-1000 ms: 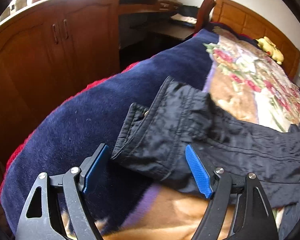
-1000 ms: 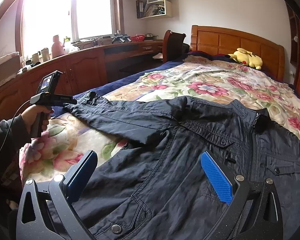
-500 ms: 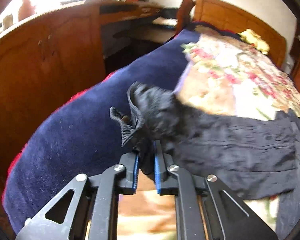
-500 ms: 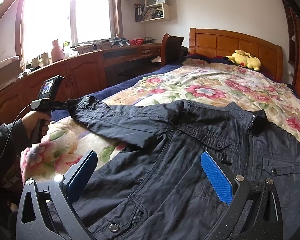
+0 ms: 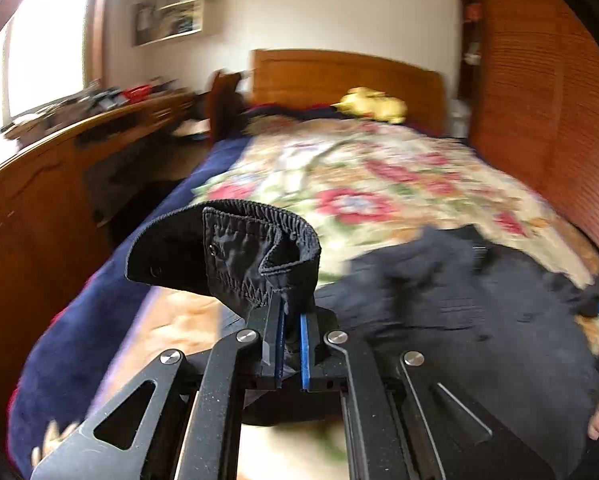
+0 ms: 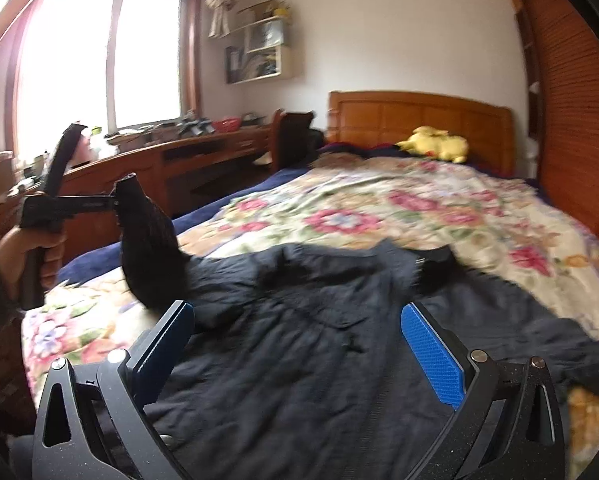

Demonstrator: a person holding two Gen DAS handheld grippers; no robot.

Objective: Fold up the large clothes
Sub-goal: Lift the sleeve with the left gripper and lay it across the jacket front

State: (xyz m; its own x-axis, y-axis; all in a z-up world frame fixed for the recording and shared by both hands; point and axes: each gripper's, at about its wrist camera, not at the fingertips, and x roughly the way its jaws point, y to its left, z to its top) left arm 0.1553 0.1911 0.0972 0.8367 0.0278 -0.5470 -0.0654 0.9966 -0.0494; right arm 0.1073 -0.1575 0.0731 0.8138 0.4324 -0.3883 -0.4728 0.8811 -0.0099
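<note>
A large black jacket lies spread front-up on the floral bedspread. In the left wrist view its sleeve cuff stands up out of my left gripper, whose jaws are closing tight with the cuff fabric pinched between the blue pads. The right wrist view shows that left gripper held in a hand, raised above the bed's left side, with the sleeve hanging from it down to the jacket. My right gripper hovers open above the jacket's lower front, nothing between its fingers.
A yellow plush toy rests by the wooden headboard. A wooden desk and cabinets with a chair run along the left of the bed. A slatted wardrobe stands on the right.
My left gripper went from open around the cuff to shut on it, then lifted the sleeve off the bed and turned toward the jacket body. The right gripper rose a little, still open.
</note>
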